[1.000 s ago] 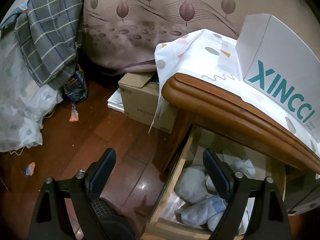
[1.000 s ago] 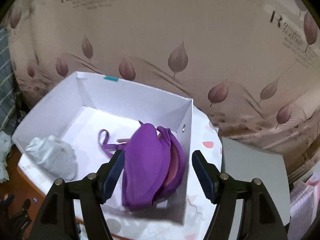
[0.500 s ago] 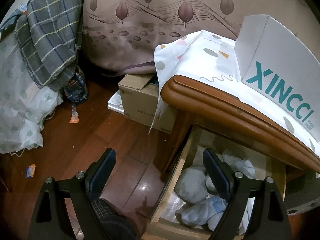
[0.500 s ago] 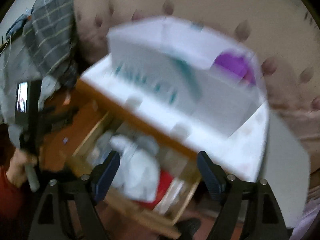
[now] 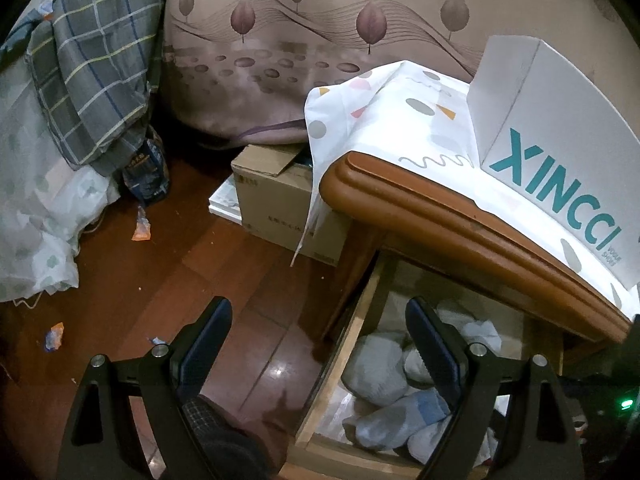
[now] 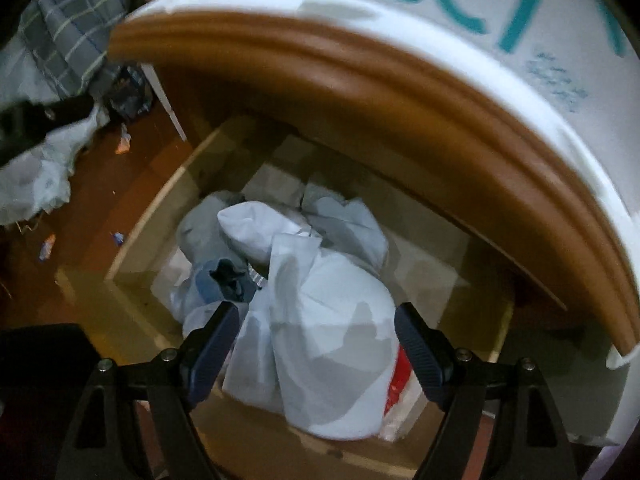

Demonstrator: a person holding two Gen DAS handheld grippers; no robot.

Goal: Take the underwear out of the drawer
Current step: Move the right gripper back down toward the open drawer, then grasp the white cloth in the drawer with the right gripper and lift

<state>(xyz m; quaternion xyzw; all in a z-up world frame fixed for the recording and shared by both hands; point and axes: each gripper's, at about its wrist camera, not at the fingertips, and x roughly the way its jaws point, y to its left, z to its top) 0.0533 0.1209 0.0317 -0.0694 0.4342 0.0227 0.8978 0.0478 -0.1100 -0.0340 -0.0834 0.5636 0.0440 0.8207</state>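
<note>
Right gripper (image 6: 314, 326) jaws spread, empty, pointing down into open drawer (image 6: 132, 248); pale bundled underwear (image 6: 320, 320) heaped just beyond fingertips, centre to 6 o'clock. Left gripper (image 5: 318, 320) also spread, empty, over wood floor (image 5: 168, 280) beside drawer. Further, 2 o'clock: white XINCCI box (image 5: 560, 140) on cabinet top (image 5: 440, 208).

A white XINCCI shoebox (image 5: 560, 152) sits on a patterned cloth (image 5: 400, 120); a cardboard box (image 5: 276, 200) stands on the floor.

Open drawer (image 6: 132, 248) reachable from above, wooden tabletop edge (image 6: 400, 92) overhanging its back
</note>
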